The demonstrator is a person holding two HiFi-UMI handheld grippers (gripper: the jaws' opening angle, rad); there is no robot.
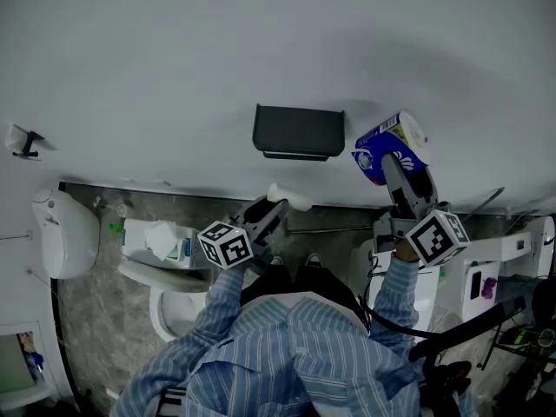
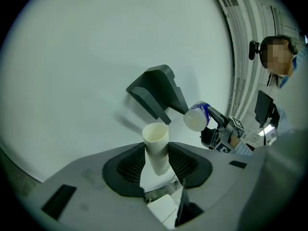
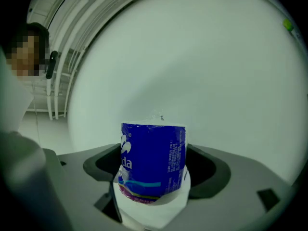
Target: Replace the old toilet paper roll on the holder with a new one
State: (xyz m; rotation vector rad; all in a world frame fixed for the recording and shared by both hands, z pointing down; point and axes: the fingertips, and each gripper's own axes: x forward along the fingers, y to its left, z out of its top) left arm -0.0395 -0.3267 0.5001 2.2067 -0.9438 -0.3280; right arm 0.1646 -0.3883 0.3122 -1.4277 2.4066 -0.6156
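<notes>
A dark toilet paper holder (image 1: 298, 132) is fixed to the white wall; it also shows as a dark holder (image 2: 158, 92) in the left gripper view. My left gripper (image 1: 276, 207) is shut on the empty cardboard tube (image 2: 157, 147), whose pale end (image 1: 289, 197) sticks out just below the holder. My right gripper (image 1: 401, 176) is shut on a new roll in a blue wrapper (image 1: 392, 148), held to the right of the holder close to the wall. That wrapped roll (image 3: 152, 163) fills the right gripper view, standing between the jaws.
A toilet (image 1: 161, 272) with a tissue box (image 1: 158, 240) on its tank stands below left. A white bin (image 1: 62, 231) is at far left. A wall hook (image 1: 23, 141) sits upper left. White equipment (image 1: 495, 272) crowds the lower right.
</notes>
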